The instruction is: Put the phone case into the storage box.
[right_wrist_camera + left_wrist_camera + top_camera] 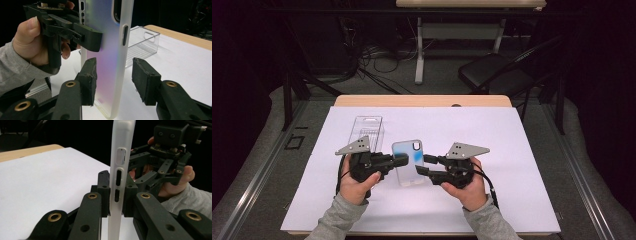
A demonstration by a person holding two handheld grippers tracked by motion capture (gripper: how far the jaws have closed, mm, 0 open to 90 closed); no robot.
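Left tongs (pixel 115 195) clamp a frosted, iridescent phone case (pixel 408 161); right tongs (pixel 113 80) straddle it, apart.

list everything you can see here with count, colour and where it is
translucent frosted phone case with a blue-violet tint: 1, mid-table, held off the sheet
clear plastic rectangular box: 1, on the sheet behind the left gripper
white sheet: 1, covering the table
light wooden table: 1, far edge showing past the sheet
black folding chair: 1, on the floor beyond the table, right
white-legged desk: 1, background
left gripper: 1, black, clamped on the case's edge
right gripper: 1, black, jaws astride the case's other edge, pads apart from it
hands in grey sleeves: 2, bottom
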